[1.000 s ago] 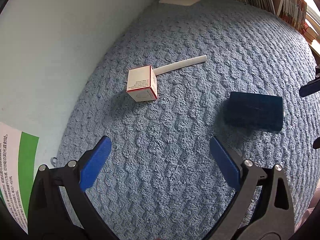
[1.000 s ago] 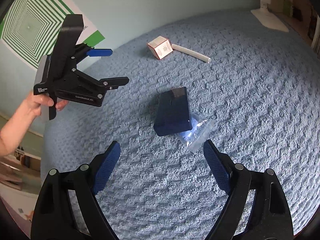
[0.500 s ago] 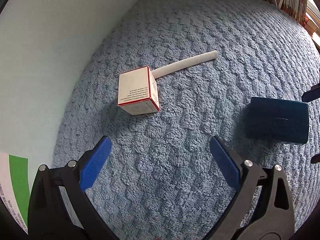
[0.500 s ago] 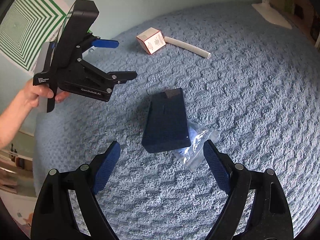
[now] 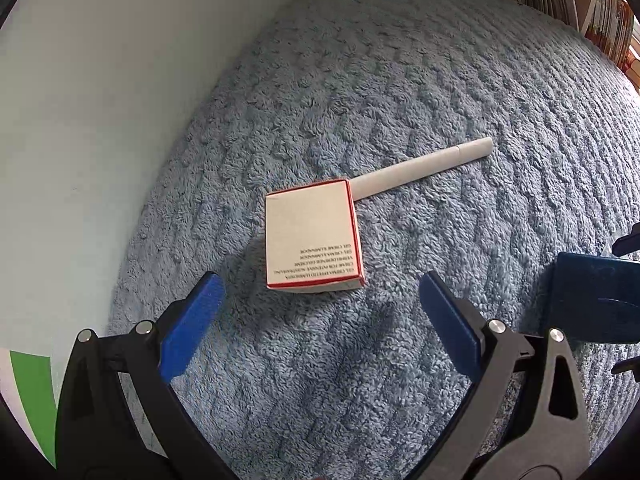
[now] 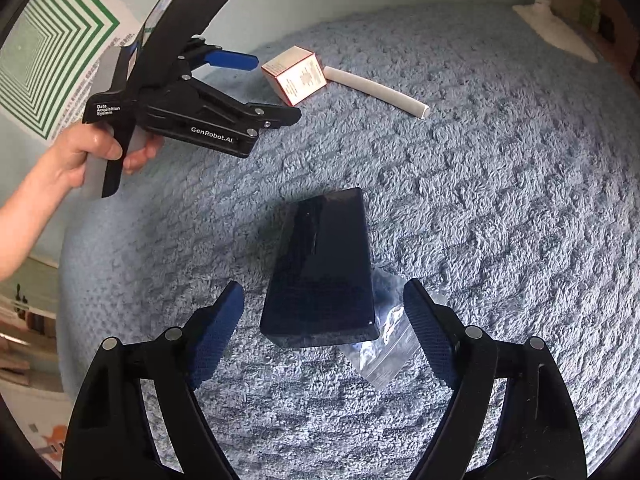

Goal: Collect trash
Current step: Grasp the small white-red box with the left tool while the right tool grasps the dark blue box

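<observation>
Risk comes first from the soft blue carpet [image 5: 460, 80]: its deep pile could let a fingertip sink or catch, and then the light carton would be pushed away instead of gripped. The white tube [image 5: 420, 166] touches the far corner of the small white carton with red edges [image 5: 310, 236], so I judge that closing on the carton may roll the tube aside or drag it along. On the other side, the clear plastic bag [image 6: 386, 346] lies partly under the dark blue box [image 6: 324, 272], and a pull on the box may carry the bag with it or leave it behind, crumpled.

Left gripper [image 5: 320, 312] is released, with its jaws wide apart. The carton lies on the carpet just ahead of the fingertips, roughly centred in the gap and touching neither, close to the pale wall [image 5: 100, 100]. The tube reaches away from it to the right and farther off.

Right gripper [image 6: 320, 312] is also released and holds nothing. The near end of the dark blue box sits between its two fingers, and the bag shows beside the right finger, under the box's corner. The right camera also shows the left gripper [image 6: 276, 88] in the person's left hand [image 6: 88, 152], near the carton.
</observation>
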`<state>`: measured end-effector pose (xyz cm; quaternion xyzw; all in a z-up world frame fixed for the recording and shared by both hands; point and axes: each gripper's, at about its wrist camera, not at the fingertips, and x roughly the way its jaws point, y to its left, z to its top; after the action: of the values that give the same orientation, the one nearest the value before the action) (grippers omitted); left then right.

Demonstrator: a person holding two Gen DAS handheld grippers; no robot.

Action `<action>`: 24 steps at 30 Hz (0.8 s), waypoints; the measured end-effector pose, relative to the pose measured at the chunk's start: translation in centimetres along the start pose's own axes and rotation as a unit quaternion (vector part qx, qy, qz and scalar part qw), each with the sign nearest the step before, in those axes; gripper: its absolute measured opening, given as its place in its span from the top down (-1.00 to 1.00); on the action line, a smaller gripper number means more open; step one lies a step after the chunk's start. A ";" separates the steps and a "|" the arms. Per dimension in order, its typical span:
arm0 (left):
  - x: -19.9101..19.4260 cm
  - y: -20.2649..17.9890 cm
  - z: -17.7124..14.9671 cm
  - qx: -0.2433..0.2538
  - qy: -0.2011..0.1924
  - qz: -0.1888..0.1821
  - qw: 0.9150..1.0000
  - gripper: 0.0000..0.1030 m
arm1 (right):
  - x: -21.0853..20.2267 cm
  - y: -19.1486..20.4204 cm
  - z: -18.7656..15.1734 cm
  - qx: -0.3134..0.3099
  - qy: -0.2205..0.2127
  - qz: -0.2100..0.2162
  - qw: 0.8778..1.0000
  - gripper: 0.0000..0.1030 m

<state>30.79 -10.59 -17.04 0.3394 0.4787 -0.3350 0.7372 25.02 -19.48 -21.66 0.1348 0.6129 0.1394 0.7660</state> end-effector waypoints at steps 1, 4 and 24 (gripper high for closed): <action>0.5 0.4 0.3 -0.001 0.001 0.001 1.000 -0.87 | 0.1 0.0 0.1 -0.002 -0.001 0.000 1.000 -0.52; 1.8 1.5 1.2 -0.004 0.002 0.001 1.000 -0.87 | 0.6 0.0 0.4 -0.006 0.001 -0.005 1.000 -0.43; -0.4 -0.7 2.9 0.027 -0.007 0.029 0.999 0.22 | -3.6 -1.0 -1.4 -0.006 -0.037 0.013 0.999 -0.02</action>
<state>31.47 -13.34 -15.90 0.3708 0.4541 -0.3291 0.7402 22.93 -21.67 -19.10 0.1433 0.5818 0.1477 0.7869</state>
